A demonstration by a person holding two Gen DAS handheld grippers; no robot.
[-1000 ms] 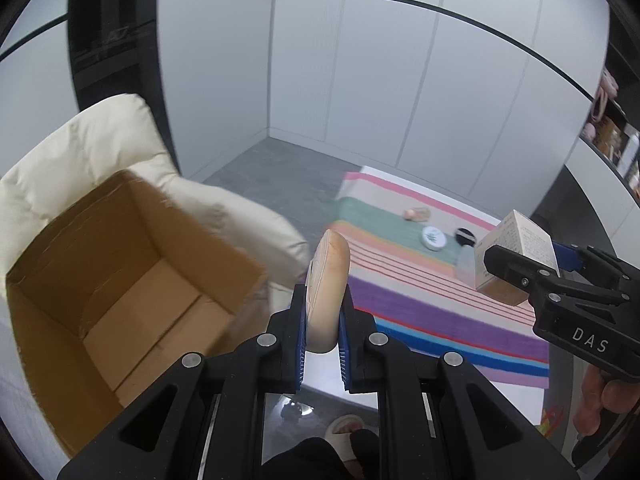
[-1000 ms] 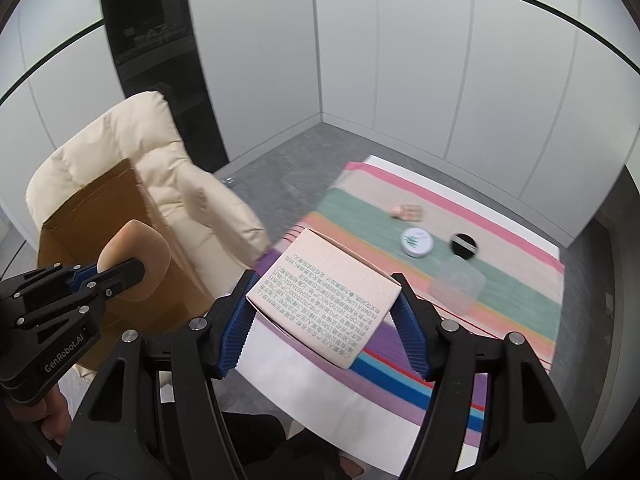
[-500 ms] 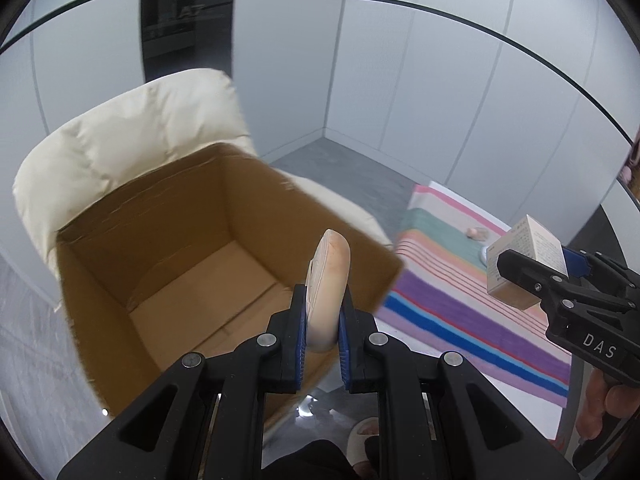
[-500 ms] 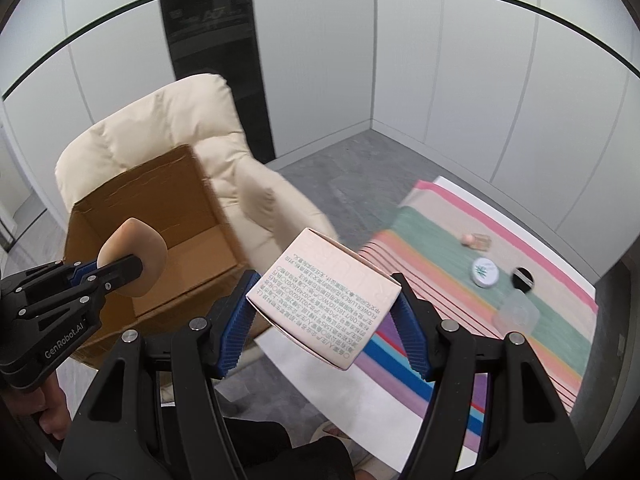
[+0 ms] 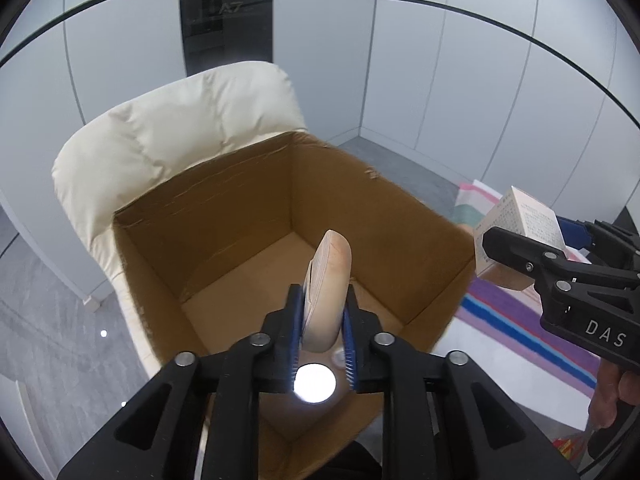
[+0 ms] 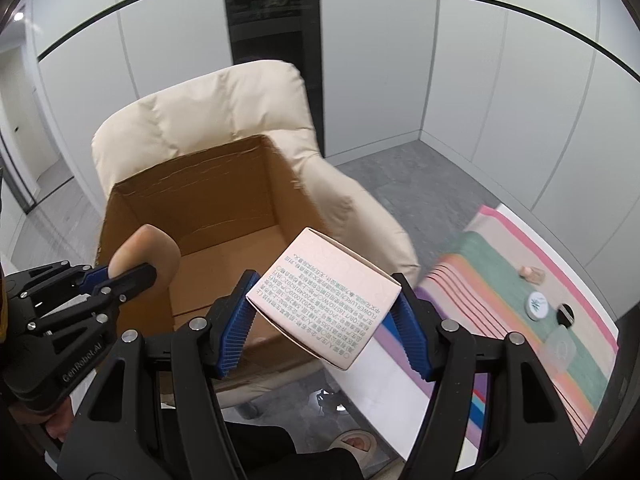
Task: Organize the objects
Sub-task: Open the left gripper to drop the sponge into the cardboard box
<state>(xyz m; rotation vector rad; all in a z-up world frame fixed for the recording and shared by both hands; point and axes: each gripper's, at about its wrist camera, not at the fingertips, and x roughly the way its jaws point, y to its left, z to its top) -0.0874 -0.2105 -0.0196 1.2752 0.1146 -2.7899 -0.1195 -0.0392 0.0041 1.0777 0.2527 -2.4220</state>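
An open cardboard box point(image 5: 240, 208) point(image 6: 208, 200) sits on a cream padded chair point(image 5: 180, 120). My left gripper point(image 5: 322, 300) hangs over the box's inside. A peach makeup sponge point(image 5: 330, 264) stands on edge between its blue pads; the jaws are opening, and the pads still touch the sponge. In the right wrist view the left gripper point(image 6: 132, 276) and the sponge point(image 6: 144, 252) are over the box's near left corner. My right gripper point(image 6: 324, 292) is shut on a pale pink printed carton point(image 6: 324, 280), held tilted just right of the box and also seen as the carton point(image 5: 520, 216).
To the right, a striped cloth point(image 6: 520, 280) covers a white table. On it lie a white-lidded jar point(image 6: 537, 305), a black round item point(image 6: 565, 314), a clear container point(image 6: 562, 350) and a small peach item point(image 6: 530, 272). A slippered foot point(image 6: 356, 444) is below.
Both grippers have swung left from the striped table toward the chair. The left one now hangs over the box's inside, its jaws slightly wider around the sponge.
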